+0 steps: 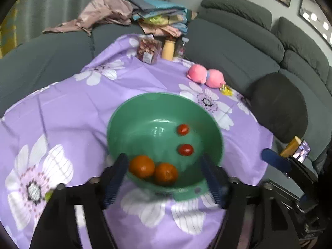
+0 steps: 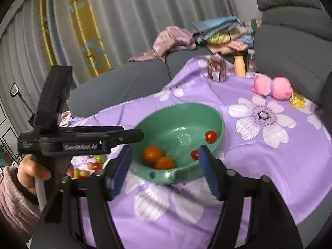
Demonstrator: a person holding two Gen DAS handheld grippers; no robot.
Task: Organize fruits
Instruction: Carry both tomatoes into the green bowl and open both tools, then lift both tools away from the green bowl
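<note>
1. A grey upholstered sofa (image 1: 238, 47) wraps around the surface (image 1: 83, 112), which is draped in a purple cloth printed with white flowers; grey curtains (image 2: 124, 20) hang behind.
2. A green plastic bowl with a small handle tab (image 1: 166, 103) sits near the middle of the surface.
3. Inside the bowl lie two round orange tangerines (image 1: 142, 166), touching each other at the near side, and two small red cherry tomatoes (image 1: 185, 149), apart from each other toward the right wall.
4. The left claw (image 1: 166, 174) hovers at the bowl's near rim, its blue-padded fingers spread wide on either side and holding nothing.
5. The right claw (image 2: 165, 170) also stands spread and empty, its fingers flanking the bowl's handle side.
6. In the right wrist view, a hand (image 2: 31, 172) grips the black handle of the left tool, and a few small green and red fruits (image 2: 91, 166) lie on the cloth just beyond it, outside the bowl.
7. At the far edge stand a clear box of pinkish snacks (image 1: 148, 50), a tan bottle (image 1: 168, 49) and a pink plush toy (image 1: 205, 76).
8. Folded fabrics (image 1: 161, 16) are piled on the sofa.
</note>
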